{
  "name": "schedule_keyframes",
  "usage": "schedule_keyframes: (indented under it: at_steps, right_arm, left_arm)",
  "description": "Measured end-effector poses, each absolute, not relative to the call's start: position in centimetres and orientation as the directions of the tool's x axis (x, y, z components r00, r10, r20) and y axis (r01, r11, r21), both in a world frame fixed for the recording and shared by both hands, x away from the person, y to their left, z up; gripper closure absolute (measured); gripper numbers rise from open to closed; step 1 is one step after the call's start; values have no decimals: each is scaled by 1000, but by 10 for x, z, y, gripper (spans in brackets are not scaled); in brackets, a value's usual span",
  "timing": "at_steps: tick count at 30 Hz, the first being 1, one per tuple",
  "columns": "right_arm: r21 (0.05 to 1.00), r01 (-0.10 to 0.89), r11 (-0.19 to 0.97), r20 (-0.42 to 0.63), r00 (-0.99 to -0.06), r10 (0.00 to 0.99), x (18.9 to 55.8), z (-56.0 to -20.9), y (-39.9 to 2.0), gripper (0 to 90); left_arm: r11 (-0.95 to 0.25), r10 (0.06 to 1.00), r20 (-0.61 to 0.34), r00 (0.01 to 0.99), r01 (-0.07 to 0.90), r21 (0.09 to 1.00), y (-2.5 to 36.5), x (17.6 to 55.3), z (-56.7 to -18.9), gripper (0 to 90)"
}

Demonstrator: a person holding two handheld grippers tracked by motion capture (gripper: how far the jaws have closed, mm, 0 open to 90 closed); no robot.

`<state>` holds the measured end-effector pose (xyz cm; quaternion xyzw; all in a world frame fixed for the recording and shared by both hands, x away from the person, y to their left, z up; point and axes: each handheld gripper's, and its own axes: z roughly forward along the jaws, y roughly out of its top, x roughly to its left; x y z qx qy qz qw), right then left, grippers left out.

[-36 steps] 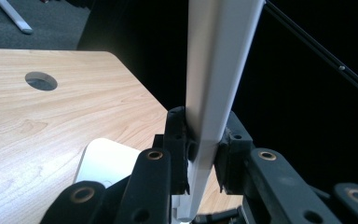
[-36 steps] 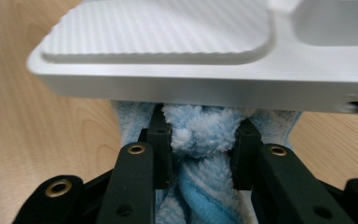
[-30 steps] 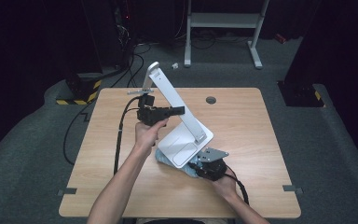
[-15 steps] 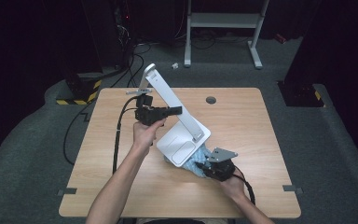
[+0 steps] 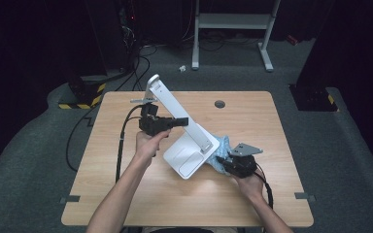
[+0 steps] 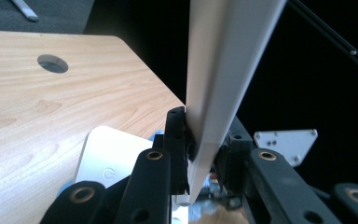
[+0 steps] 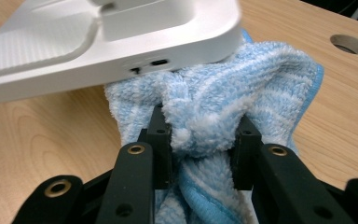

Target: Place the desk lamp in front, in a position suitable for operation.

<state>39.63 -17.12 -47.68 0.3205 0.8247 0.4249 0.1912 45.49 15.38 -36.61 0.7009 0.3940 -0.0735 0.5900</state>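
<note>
Scene: a white stand sits on the counter, its flat base near the middle and its arm slanting up and away toward the far left.
Left gripper: clenched on the arm about halfway up; the left gripper view shows both pads pressed against the arm's two faces.
Right gripper: grasping a bunched blue-and-white cloth, seen in the right gripper view as a wad of terry squeezed between the jaws.
Cloth position: tucked against the near right edge of the base, partly under its lip, touching it just below the small ports in that edge.
Step in hand: judged to be wiping the stand's base while the other hand steadies it.
Risk 1, tipping: the hold is high on a slanted arm; a sideways push from the cloth could lever the base off the counter or swing the stand round.
Risk 2, slipping: the arm is smooth and thin, so the pads could slide along it if the stand is pushed hard.
Risk 3, snagging: loose terry wedged under the lip could catch and drag the base, or pull out of the jaws.
Risk 4, missed area: the cloth is a tight wad, so little of it meets the surface; the recessed tray of the base may go uncleaned.
Risk 5, cable: the left gripper's cable loops across the counter and could foul the forearm.
</note>
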Motion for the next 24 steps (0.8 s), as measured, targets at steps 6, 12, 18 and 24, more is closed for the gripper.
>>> schedule_keyframes:
  at_steps: [6, 12, 18, 24]
  right_arm:
    - [817, 383, 431, -34, -713, 700, 405, -478, -168, 676]
    - [808, 390, 441, -24, -726, 687, 407, -483, -158, 676]
    - [795, 373, 478, -46, -749, 660, 400, -484, -153, 675]
    - [787, 404, 467, -40, -722, 691, 401, -483, -169, 674]
  left_arm:
    - [0, 480, -561, 675, 639, 769, 158, 452, -368, 767]
    - [17, 483, -568, 666, 641, 767, 161, 452, -369, 767]
    - [11, 510, -552, 659, 637, 771, 166, 455, -370, 767]
    - [-1, 537, -540, 648, 640, 768, 169, 455, -371, 767]
